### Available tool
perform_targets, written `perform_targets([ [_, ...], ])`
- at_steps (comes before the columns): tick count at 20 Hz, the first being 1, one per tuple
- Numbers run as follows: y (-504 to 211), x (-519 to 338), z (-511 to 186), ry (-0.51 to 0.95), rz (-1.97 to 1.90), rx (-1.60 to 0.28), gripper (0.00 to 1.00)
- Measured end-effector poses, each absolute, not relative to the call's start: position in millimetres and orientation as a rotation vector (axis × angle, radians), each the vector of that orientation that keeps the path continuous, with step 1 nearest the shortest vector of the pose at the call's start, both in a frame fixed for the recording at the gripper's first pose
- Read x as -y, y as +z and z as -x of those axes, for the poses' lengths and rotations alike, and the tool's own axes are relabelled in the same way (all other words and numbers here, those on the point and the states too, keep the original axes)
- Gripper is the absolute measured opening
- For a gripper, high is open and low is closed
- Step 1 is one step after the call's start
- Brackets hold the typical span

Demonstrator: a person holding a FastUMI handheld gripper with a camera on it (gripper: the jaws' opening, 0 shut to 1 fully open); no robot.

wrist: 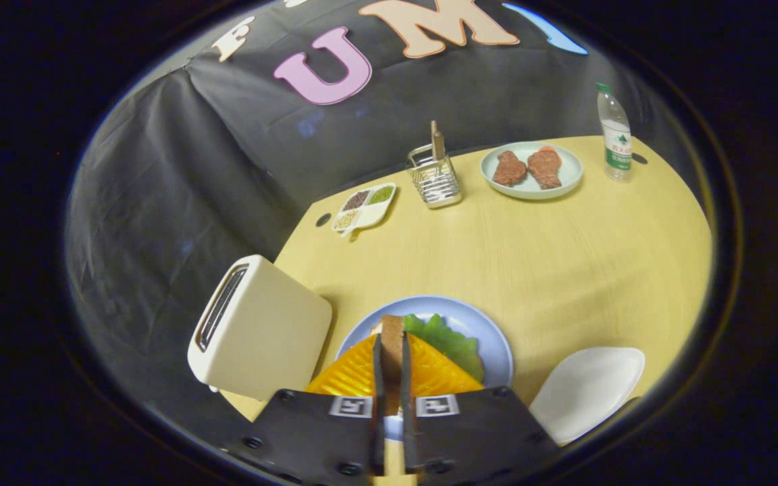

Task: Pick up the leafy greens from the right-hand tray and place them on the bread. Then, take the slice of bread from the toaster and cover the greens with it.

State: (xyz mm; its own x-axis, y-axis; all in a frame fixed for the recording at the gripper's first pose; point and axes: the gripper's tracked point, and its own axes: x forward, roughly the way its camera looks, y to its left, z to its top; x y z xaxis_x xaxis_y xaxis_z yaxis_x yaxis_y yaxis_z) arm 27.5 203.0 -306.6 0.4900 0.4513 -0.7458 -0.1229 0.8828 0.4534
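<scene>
My gripper (391, 344) is shut on a slice of bread (392, 327), held edge-on between both fingers with its brown crust facing up. It hangs over the blue plate (494, 344). On that plate lie the leafy greens (453, 343), just right of the fingers and partly hidden by them. A pale bit of another bread slice (376, 328) peeks out at the greens' left edge. The cream toaster (257, 331) stands left of the plate, its slot dark. Right of the plate sits the white tray (585, 391), with nothing on it.
Far across the yellow table (564, 256) are a pale green plate with two pieces of meat (531, 169), a water bottle (615, 131), a wire utensil holder (435, 177) and a small divided dish of seasonings (364, 206). The table edge runs behind the toaster.
</scene>
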Motion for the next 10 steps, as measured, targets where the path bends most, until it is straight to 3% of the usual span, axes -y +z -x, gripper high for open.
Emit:
perform_targets([
  [2,-317,-189,-21,0.343,-0.293,-1.016,0.22],
  [10,-317,-159,-16,0.331,-0.199,-1.005,0.75],
])
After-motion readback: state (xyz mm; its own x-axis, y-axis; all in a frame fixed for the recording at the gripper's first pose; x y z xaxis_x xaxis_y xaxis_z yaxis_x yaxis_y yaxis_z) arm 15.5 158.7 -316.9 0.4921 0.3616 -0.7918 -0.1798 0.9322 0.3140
